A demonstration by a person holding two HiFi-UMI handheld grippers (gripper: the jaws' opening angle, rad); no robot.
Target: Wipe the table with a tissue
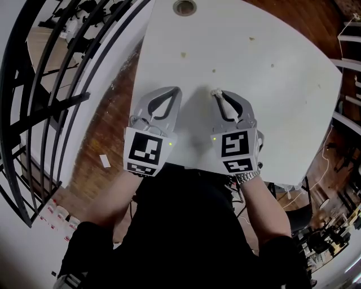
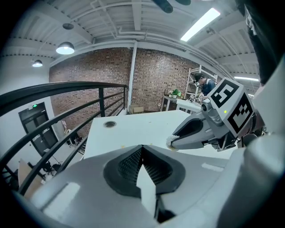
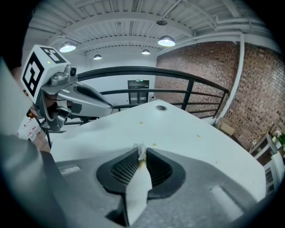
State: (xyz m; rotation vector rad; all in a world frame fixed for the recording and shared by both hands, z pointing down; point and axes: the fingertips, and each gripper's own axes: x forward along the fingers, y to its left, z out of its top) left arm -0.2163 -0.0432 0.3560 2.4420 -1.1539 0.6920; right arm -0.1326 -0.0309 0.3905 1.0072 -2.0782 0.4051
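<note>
A small crumpled white tissue (image 1: 215, 90) is pinched in the tips of my right gripper (image 1: 216, 93), low over the near part of the white table (image 1: 271, 113). In the right gripper view the tissue (image 3: 141, 151) pokes up between the shut jaws, with a yellowish smear on it. My left gripper (image 1: 177, 90) is just to the left of it, jaws shut with nothing in them, as the left gripper view (image 2: 142, 148) confirms. Small yellowish crumbs (image 1: 183, 55) dot the tabletop beyond both grippers.
A round cable hole (image 1: 184, 7) is at the table's far edge. A black metal railing (image 1: 51, 101) runs along the left over a drop. Wooden floor shows on the left and right of the table. Shelving (image 2: 196, 89) stands by the brick wall.
</note>
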